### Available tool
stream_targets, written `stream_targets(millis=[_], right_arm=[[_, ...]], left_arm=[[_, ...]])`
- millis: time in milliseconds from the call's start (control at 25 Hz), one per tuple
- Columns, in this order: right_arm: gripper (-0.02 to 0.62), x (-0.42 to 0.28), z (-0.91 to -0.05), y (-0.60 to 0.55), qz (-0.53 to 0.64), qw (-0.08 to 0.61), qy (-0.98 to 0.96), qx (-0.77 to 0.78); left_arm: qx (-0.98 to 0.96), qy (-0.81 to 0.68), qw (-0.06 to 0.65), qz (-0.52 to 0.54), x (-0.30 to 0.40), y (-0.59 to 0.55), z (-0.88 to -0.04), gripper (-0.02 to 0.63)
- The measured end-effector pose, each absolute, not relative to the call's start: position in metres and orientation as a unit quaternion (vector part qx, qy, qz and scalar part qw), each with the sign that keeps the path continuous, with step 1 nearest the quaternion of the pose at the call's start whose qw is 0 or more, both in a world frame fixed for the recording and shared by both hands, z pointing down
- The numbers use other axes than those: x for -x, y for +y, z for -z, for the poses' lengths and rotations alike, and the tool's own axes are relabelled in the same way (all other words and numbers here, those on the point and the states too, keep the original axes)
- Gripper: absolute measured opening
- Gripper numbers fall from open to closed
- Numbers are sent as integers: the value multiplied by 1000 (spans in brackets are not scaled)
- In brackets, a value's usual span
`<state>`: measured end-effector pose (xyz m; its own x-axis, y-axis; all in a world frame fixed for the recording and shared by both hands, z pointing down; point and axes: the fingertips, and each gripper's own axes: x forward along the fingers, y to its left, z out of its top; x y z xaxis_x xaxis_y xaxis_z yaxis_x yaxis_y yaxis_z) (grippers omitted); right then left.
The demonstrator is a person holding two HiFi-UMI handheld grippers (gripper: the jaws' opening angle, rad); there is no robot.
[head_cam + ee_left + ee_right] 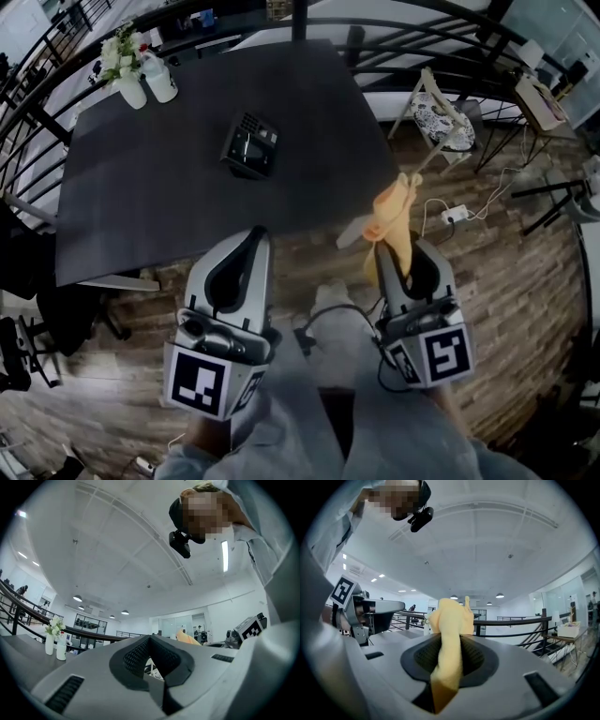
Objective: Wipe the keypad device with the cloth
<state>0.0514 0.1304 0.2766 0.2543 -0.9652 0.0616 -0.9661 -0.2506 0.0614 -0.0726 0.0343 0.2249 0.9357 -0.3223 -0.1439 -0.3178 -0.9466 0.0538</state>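
The black keypad device [251, 145] lies on the dark table [150, 187], well ahead of both grippers. My right gripper [401, 255] is shut on a yellow cloth [394, 220], which sticks up past its tips; both hang over the wooden floor right of the table's near corner. In the right gripper view the cloth [451, 634] is pinched between the jaws of that gripper [449, 654]. My left gripper [253, 236] is at the table's near edge, shut with nothing in it. The left gripper view looks upward over that gripper [150, 641], and the keypad is hidden there.
A white vase of flowers [127, 70] and a white bottle [161, 80] stand at the table's far left corner. A chair with a patterned cushion [436, 117] and a power strip [455, 214] are on the floor to the right. Black railings ring the area.
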Motion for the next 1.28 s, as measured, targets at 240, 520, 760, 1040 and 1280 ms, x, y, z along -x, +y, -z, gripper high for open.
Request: stream_targets(millis=[240, 520, 760, 1040, 1280], right_arm=[[101, -55, -280, 119, -13, 35, -615, -788], [100, -59, -283, 96, -11, 37, -640, -767], [100, -70, -289, 76, -19, 37, -659, -751], [100, -83, -290, 39, -18, 44, -689, -723], [100, -98, -289, 2, -16, 46, -713, -700]], left_arm=[[-982, -177, 5, 70, 77, 25, -223, 14], [-978, -197, -8, 66, 74, 17, -221, 14], [-973, -222, -4, 67, 66, 4, -224, 14], [-963, -259, 3, 68, 56, -22, -226, 14], [-955, -289, 1, 69, 44, -49, -224, 14]])
